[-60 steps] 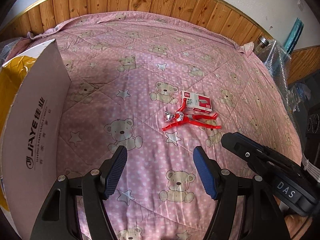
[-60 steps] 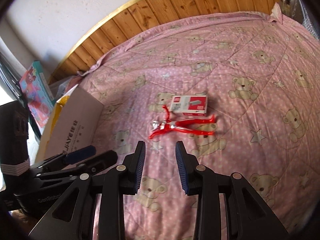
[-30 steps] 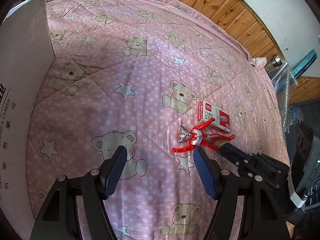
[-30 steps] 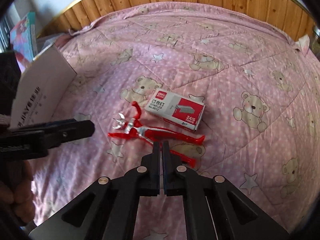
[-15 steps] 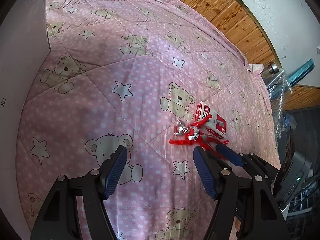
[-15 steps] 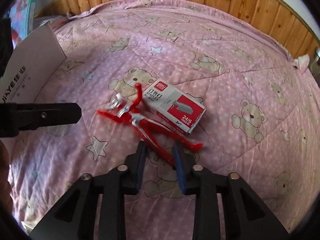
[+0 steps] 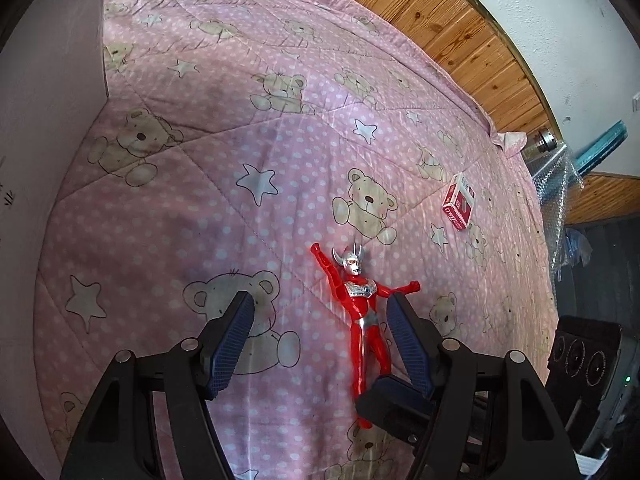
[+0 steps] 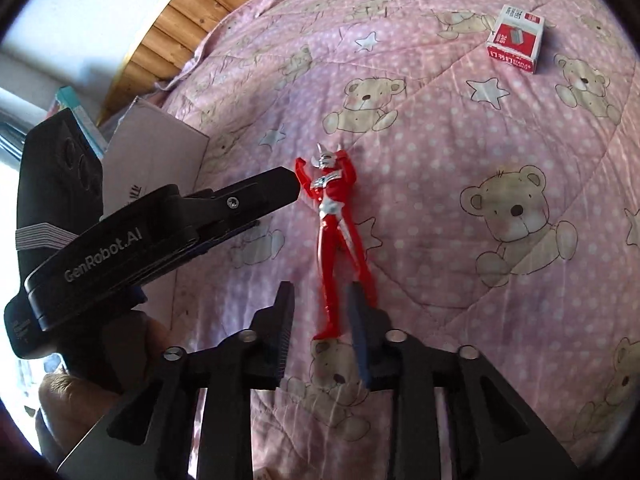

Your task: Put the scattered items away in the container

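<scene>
A red and silver toy figure hangs just over the pink bear quilt. My right gripper is shut on its legs, which sit against the right finger, and one of its fingers shows low in the left wrist view. My left gripper is open, with the figure's body near its right finger. Seen from the right wrist, its fingertip is next to the figure's raised arm. A red and white staple box lies apart on the quilt. The white cardboard container stands on the left.
A wooden panel runs behind the bed. Bubble wrap and a black speaker sit off the bed's right side. A person's hand holds the left gripper. Books stand behind the container.
The right gripper closed on the figure's legs and carried it left, away from the staple box it had been touching. The left gripper stayed open and now brackets the figure.
</scene>
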